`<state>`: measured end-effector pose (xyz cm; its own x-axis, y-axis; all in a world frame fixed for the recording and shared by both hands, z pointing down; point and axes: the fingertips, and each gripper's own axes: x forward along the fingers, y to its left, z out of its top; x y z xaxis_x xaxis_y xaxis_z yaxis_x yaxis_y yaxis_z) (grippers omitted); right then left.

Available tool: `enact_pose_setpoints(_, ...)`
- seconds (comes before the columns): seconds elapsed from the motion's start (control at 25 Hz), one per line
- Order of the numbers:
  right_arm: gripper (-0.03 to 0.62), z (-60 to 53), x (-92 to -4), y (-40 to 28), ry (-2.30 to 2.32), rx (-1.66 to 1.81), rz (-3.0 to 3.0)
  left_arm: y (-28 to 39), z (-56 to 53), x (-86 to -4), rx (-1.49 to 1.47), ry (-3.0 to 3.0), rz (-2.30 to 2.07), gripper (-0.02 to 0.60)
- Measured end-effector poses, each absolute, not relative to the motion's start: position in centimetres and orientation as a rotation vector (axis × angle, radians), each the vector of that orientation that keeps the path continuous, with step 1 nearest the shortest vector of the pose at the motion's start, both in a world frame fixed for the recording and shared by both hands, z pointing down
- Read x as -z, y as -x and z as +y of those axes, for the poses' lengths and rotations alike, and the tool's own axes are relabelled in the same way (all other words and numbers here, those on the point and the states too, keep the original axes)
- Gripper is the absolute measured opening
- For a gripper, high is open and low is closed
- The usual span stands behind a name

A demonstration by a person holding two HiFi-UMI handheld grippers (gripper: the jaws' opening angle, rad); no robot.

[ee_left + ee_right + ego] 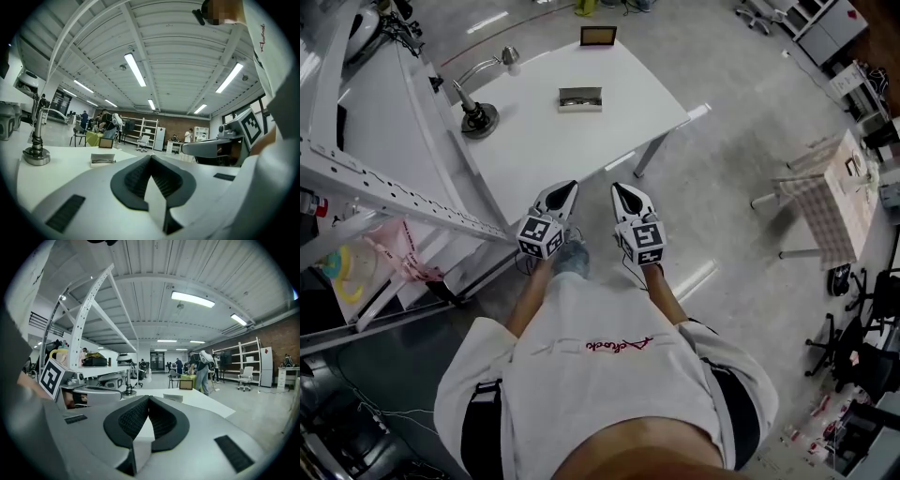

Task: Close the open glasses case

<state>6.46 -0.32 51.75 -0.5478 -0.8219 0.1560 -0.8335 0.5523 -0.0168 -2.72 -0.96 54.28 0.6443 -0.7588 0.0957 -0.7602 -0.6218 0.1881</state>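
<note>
The open glasses case (580, 98) lies on the far half of the white table (534, 150); it is grey with dark glasses inside. The left gripper view shows the case (103, 159) ahead to the left, and the right gripper view shows the case (173, 398) small and far ahead. My left gripper (570, 187) and right gripper (619, 188) are held side by side at the table's near edge, pointing at the table, well short of the case. The jaws of both meet at the tips, left gripper (150, 157) and right gripper (148, 398), with nothing between them.
A black weighted stand (477, 119) sits on the table's left side and a small framed picture (598, 37) at its far edge. A white perforated metal frame (394, 202) runs along the left. A small table with a checked cloth (830, 192) stands off to the right.
</note>
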Motion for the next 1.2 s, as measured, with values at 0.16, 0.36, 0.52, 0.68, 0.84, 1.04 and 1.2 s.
enact_pose_setpoints(0.16, 0.029, -3.9, -51.5, -5.0, -1.406, -0.137, -2.651, 4.2, -4.7, -53.8, -0.004, -2.643, -1.252, 0.026)
enact_pose_setpoints(0.36, 0.029, -8.0, -51.3, -3.6, -1.386, -0.138, -2.650, 5.7, -8.8, -53.5, 0.000, -2.631, -1.262, 0.026)
enact_pose_setpoints(0.52, 0.029, -11.5, -50.8, -2.8, -1.381, -0.126, -2.655, 6.5, -12.1, -53.2, -0.007, -2.629, -1.268, 0.026)
enact_pose_setpoints(0.68, 0.029, -14.7, -50.7, -2.1, -1.390, -0.123, -2.650, 7.2, -15.5, -53.4, -0.003, -2.628, -1.252, 0.026)
enact_pose_setpoints(0.84, 0.029, -17.7, -50.9, -2.0, -1.403, -0.134, -2.636, 7.1, -18.5, -53.2, -0.011, -2.640, -1.230, 0.026)
enact_pose_setpoints(1.04, 0.029, -20.5, -51.0, -1.0, -1.384, -0.143, -2.641, 7.6, -21.2, -53.5, -0.004, -2.633, -1.229, 0.027)
enact_pose_setpoints(1.2, 0.029, -21.7, -51.7, -0.4, -1.385, -0.152, -2.636, 8.5, -22.3, -54.2, -0.003, -2.613, -1.231, 0.026)
